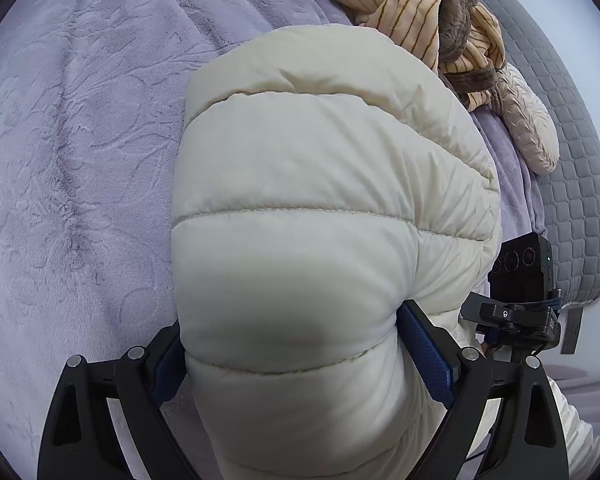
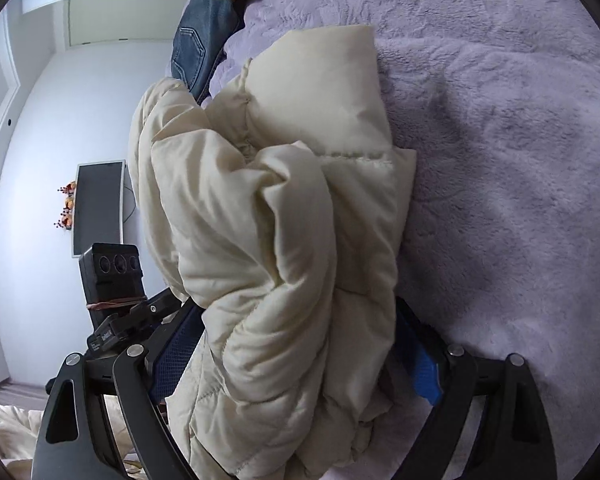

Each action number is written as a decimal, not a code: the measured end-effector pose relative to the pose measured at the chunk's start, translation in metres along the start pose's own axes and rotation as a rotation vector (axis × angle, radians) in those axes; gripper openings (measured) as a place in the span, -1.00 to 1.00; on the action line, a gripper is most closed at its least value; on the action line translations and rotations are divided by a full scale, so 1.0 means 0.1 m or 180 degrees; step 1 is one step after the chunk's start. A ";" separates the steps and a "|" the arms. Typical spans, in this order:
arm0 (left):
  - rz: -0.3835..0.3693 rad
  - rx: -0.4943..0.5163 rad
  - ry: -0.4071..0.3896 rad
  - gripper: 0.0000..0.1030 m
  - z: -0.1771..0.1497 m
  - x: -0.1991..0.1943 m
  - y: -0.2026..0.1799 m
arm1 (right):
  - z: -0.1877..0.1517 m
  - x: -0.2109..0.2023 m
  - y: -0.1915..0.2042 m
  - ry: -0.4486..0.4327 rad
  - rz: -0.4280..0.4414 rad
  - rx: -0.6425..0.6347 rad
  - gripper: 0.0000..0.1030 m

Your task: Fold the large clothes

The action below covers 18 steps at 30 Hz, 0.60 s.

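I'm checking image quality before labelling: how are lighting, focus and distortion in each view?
Left wrist view: soft even light, cream puffer jacket sharp, a faint shadow low on it, edges curved by fisheye. Right wrist view: pale wall bright, lilac blanket shaded beside the jacket, black corners.

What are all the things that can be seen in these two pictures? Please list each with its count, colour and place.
puffer jacket: one, cream, bunched on the bed, held at two places by the tongs
blanket: one, lilac, plush, spread over the bed under the jacket
striped garment: one, tan with brown lines, in a heap at the far edge of the bed
jeans: one pair, dark blue, at the bed edge beyond the jacket
quilted cover: one, grey, beside the blanket
screen: one, dark, on the white wall
left tongs: one, black with blue pads, shut on the jacket
right tongs: one, black with blue pads, shut on the jacket
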<state>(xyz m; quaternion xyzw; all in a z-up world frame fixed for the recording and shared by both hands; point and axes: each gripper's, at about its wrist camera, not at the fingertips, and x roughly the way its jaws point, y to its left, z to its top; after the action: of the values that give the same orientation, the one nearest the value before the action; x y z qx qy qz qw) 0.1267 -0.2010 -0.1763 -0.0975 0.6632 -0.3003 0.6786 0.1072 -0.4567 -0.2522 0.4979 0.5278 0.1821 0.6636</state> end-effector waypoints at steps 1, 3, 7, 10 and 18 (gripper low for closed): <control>-0.0001 0.0000 -0.0002 0.84 -0.01 -0.01 0.01 | 0.02 0.02 0.01 0.0012 0.0027 -0.0013 0.79; 0.0003 0.0001 -0.0001 0.84 -0.01 -0.01 0.02 | 0.04 0.10 0.03 0.0056 0.0020 -0.0028 0.79; 0.0006 0.0004 0.0000 0.84 -0.02 -0.01 0.03 | 0.05 0.16 0.00 0.0052 0.0053 0.0053 0.79; 0.0018 0.0013 -0.0007 0.84 -0.02 -0.01 0.02 | 0.03 0.12 -0.01 0.0012 0.0058 0.0109 0.79; 0.0124 0.0045 -0.0012 0.84 -0.03 -0.02 -0.01 | -0.09 0.06 -0.01 -0.0082 -0.0008 0.0309 0.54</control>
<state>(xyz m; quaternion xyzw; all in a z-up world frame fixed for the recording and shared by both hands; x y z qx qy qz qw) 0.1232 -0.2001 -0.1740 -0.0802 0.6616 -0.2915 0.6862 0.1010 -0.4480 -0.2561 0.5311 0.5280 0.1489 0.6457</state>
